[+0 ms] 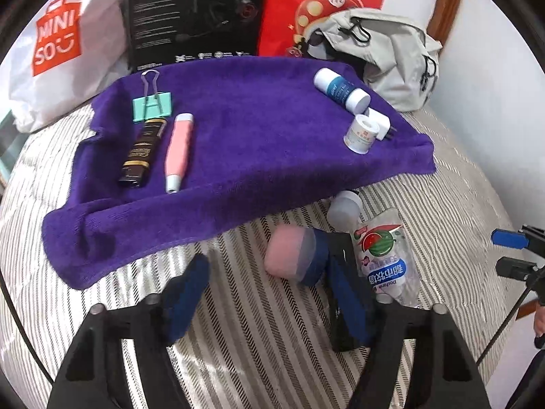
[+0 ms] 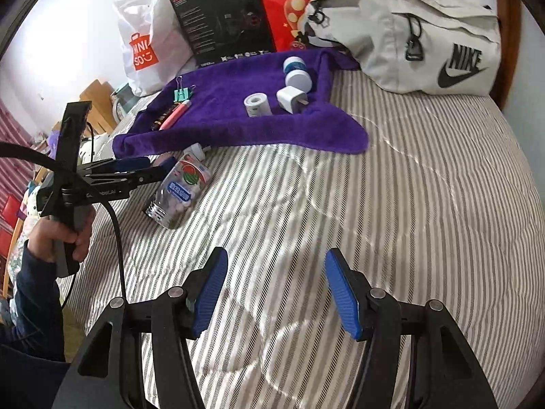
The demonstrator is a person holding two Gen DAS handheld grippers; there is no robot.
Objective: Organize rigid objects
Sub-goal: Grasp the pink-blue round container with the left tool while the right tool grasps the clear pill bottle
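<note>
Lying across the striped bedcover (image 2: 391, 204), a purple towel (image 1: 238, 129) holds most of the task's things. Along its left part, the left wrist view shows a mint binder clip (image 1: 152, 104), a dark brown tube with gold lettering (image 1: 141, 151) and a pink pen-shaped tool (image 1: 177, 151), the last two lying side by side. Toward the right edge lie a white and blue bottle (image 1: 340, 89) on its side, a white charger plug (image 1: 379, 123) and a small white roll (image 1: 359, 134) touching the plug.

The left gripper (image 1: 265, 279) is low over the bedcover just in front of the towel's near edge, its fingers spread wide and grasping nothing. A pink block with a clear and blue end (image 1: 294, 259) lies between them, close against the right-hand finger (image 1: 344, 293); whether it touches is unclear through the blur. Just beyond that finger lies a clear plastic bottle with a watermelon label (image 1: 385, 255), cap toward the towel.

The right wrist view does not show the pink block: the left gripper, seen from the side there, covers that spot. It does show the person's hand (image 2: 66, 231) on the handle and a dark sleeve. It also shows the right gripper (image 2: 276, 293) with its blue pads apart and nothing between them, over bare bedcover well away from the towel.

Behind the towel stand a white shopping bag (image 1: 64, 44), a black box (image 1: 197, 13), a red bag (image 1: 316, 3) and a grey backpack (image 2: 425, 34); its logo shows only in the right view.
</note>
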